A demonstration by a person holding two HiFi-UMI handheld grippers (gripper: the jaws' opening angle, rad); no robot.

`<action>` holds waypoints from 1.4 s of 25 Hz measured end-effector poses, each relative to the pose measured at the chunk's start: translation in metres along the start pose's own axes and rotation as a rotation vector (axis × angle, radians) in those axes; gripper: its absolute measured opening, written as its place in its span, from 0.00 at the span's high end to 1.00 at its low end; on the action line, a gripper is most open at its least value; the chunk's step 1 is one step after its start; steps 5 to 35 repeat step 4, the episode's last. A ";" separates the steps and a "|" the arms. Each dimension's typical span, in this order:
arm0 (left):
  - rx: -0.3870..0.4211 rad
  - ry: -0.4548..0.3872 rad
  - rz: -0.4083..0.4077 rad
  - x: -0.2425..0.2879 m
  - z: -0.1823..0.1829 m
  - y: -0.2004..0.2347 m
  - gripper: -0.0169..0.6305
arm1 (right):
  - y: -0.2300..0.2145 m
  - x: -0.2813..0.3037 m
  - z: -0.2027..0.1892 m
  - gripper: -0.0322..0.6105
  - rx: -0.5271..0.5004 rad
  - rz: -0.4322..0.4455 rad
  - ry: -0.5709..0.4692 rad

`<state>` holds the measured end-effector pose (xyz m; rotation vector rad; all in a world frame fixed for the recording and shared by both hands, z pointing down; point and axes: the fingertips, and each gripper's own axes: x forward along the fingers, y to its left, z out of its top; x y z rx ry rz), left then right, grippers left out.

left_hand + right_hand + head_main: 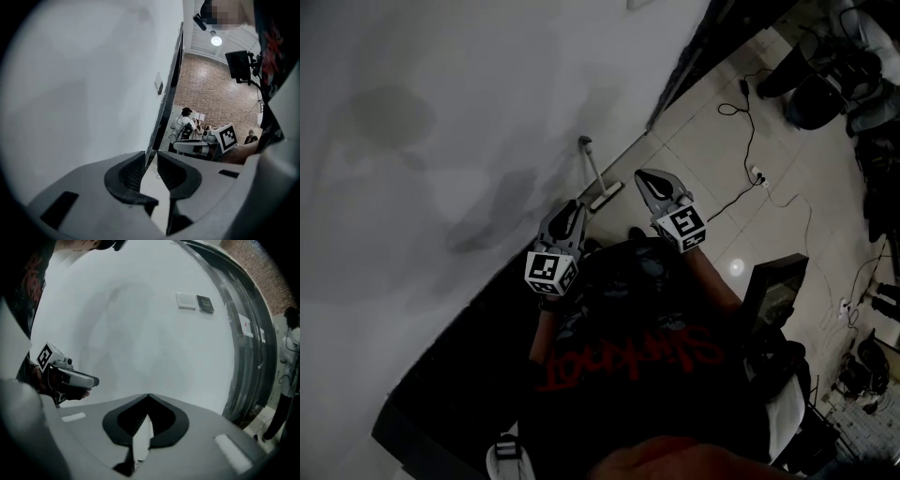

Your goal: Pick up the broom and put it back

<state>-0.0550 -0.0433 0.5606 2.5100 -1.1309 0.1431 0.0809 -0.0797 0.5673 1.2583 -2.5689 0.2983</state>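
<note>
The broom (596, 178) leans on the white wall (441, 141), pale handle up and flat head on the tiled floor. My left gripper (570, 217) is just short of it on the left, jaws slightly apart with nothing between them (151, 153). My right gripper (649, 184) is to the right of the broom's head, jaws closed tip to tip and empty (148, 395). Neither gripper touches the broom. The gripper views do not show the broom, only each other: the right gripper (206, 146) and the left gripper (70, 378).
A dark door frame (684, 66) ends the wall at the upper right. Black cables (750, 131) and a power strip (757, 174) lie on the tiles. Dark chairs (825, 84) stand far right and a black screen (773, 286) near my body. A wall switch (186, 301) is higher up.
</note>
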 end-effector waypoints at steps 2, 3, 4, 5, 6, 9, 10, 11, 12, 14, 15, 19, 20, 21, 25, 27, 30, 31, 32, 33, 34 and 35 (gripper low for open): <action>0.003 0.007 0.003 -0.004 -0.001 0.002 0.85 | 0.001 0.000 0.000 0.95 0.006 -0.001 0.003; 0.004 0.011 0.005 -0.005 0.000 0.003 0.85 | 0.002 0.000 0.001 0.95 0.010 -0.001 0.004; 0.005 0.014 0.007 -0.007 0.000 0.005 0.85 | 0.002 0.001 0.001 0.95 0.015 -0.002 0.005; 0.005 0.014 0.007 -0.007 0.000 0.005 0.85 | 0.002 0.001 0.001 0.95 0.015 -0.002 0.005; 0.005 0.014 0.007 -0.007 0.000 0.005 0.85 | 0.002 0.001 0.001 0.95 0.015 -0.002 0.005; 0.005 0.014 0.007 -0.007 0.000 0.005 0.85 | 0.002 0.001 0.001 0.95 0.015 -0.002 0.005; 0.005 0.014 0.007 -0.007 0.000 0.005 0.85 | 0.002 0.001 0.001 0.95 0.015 -0.002 0.005; 0.005 0.014 0.007 -0.007 0.000 0.005 0.85 | 0.002 0.001 0.001 0.95 0.015 -0.002 0.005; 0.005 0.014 0.007 -0.007 0.000 0.005 0.85 | 0.002 0.001 0.001 0.95 0.015 -0.002 0.005; 0.005 0.014 0.007 -0.007 0.000 0.005 0.85 | 0.002 0.001 0.001 0.95 0.015 -0.002 0.005; 0.005 0.014 0.007 -0.007 0.000 0.005 0.85 | 0.002 0.001 0.001 0.95 0.015 -0.002 0.005; 0.005 0.014 0.007 -0.007 0.000 0.005 0.85 | 0.002 0.001 0.001 0.95 0.015 -0.002 0.005; 0.005 0.014 0.007 -0.007 0.000 0.005 0.85 | 0.002 0.001 0.001 0.95 0.015 -0.002 0.005; 0.005 0.014 0.007 -0.007 0.000 0.005 0.85 | 0.002 0.001 0.001 0.95 0.015 -0.002 0.005; 0.005 0.014 0.007 -0.007 0.000 0.005 0.85 | 0.002 0.001 0.001 0.95 0.015 -0.002 0.005; 0.005 0.014 0.007 -0.007 0.000 0.005 0.85 | 0.002 0.001 0.001 0.95 0.015 -0.002 0.005; 0.005 0.014 0.007 -0.007 0.000 0.005 0.85 | 0.002 0.001 0.001 0.95 0.015 -0.002 0.005; 0.005 0.014 0.007 -0.007 0.000 0.005 0.85 | 0.002 0.001 0.001 0.95 0.015 -0.002 0.005; 0.005 0.014 0.007 -0.007 0.000 0.005 0.85 | 0.002 0.001 0.001 0.95 0.015 -0.002 0.005; 0.005 0.014 0.007 -0.007 0.000 0.005 0.85 | 0.002 0.001 0.001 0.95 0.015 -0.002 0.005; 0.005 0.014 0.007 -0.007 0.000 0.005 0.85 | 0.002 0.001 0.001 0.95 0.015 -0.002 0.005; 0.005 0.014 0.007 -0.007 0.000 0.005 0.85 | 0.002 0.001 0.001 0.95 0.015 -0.002 0.005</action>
